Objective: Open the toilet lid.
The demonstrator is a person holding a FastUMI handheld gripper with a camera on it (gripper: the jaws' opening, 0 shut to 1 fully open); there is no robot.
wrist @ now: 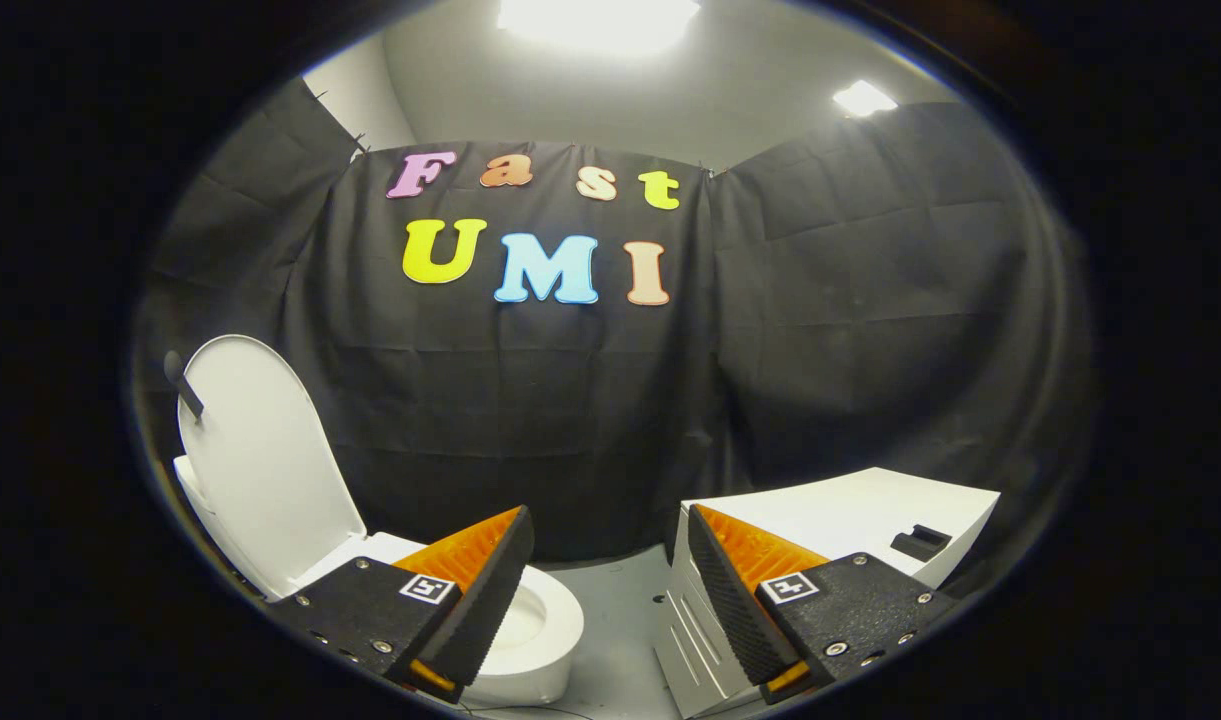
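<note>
A white toilet [540, 625] stands low to the left, partly behind my left finger. Its lid [260, 460] is raised upright, leaning back toward the booth wall, and the seat and bowl opening show below it. My gripper [605, 540] hangs above and to the right of the bowl, open, with a wide gap and nothing between its fingers. The fingers touch neither lid nor seat.
A white cabinet [850, 520] with a dark slot in its top and ribbed front stands to the right, behind my right finger. Grey floor [620, 610] runs between toilet and cabinet. Black cloth walls close in the back and sides; ceiling lights glare above.
</note>
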